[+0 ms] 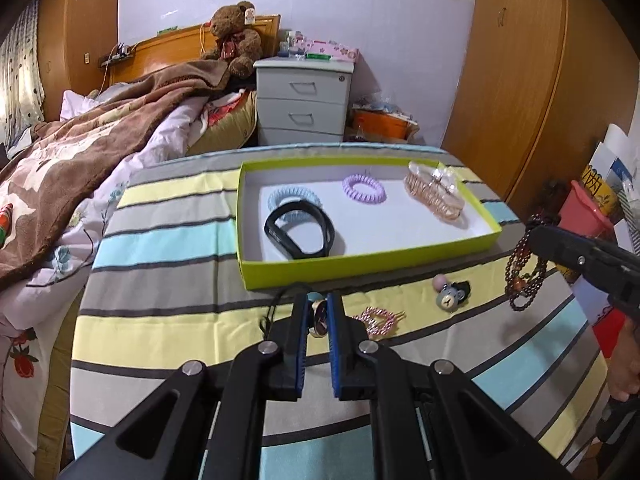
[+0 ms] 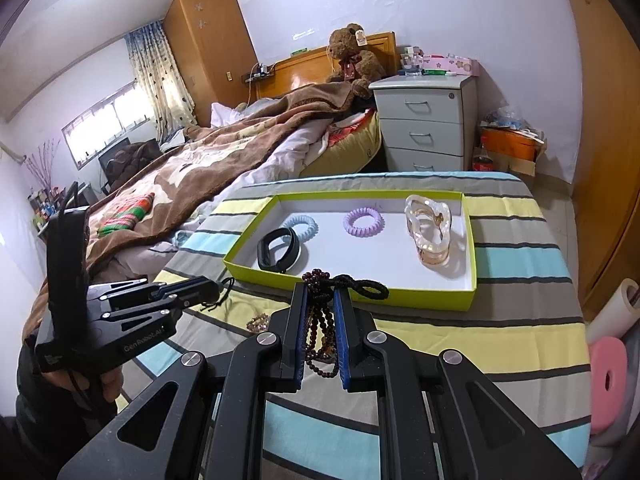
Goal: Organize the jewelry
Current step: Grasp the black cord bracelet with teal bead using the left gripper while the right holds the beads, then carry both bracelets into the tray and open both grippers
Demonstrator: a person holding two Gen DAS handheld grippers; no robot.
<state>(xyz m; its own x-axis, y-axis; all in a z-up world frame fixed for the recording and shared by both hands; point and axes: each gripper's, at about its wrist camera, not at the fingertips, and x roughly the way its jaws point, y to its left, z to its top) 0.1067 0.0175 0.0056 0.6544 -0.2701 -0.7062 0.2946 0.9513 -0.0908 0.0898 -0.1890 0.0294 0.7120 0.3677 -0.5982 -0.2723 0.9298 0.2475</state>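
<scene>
Across a bed-height surface spreads a striped cloth (image 1: 168, 276) in bands of grey, yellow and pale blue. On its far half sits a shallow lime-green tray (image 1: 360, 266) with a white floor. Inside the tray, from left to right, lie a black band (image 1: 298, 232) overlapping a pale blue coil hair tie (image 1: 294, 196), a lilac coil hair tie (image 1: 364, 188) on its own, and a clear amber hair claw (image 1: 434, 194) near the right wall.

Closer than the tray, the left gripper (image 1: 318, 316) has its jaws drawn narrow around a small round watch face (image 1: 320, 318) with a thin black cord (image 1: 276, 300) trailing to its left. Just right of it on the cloth lies a pink beaded hair clip (image 1: 376, 320), and further right a small grey bear-face charm (image 1: 450, 294).

The right gripper (image 2: 320, 312) is held above the near edge of the tray, its jaws closed tight on a dark red bead necklace (image 2: 320, 336). The beads hang in loops between the blue pads (image 2: 344, 332), and a black cord loop (image 2: 368, 286) sticks out past the tips toward the tray.

Behind the cloth stand a grey drawer cabinet (image 1: 302, 102) and a bed with a brown blanket (image 1: 100, 132) and a teddy bear (image 1: 236, 36).
</scene>
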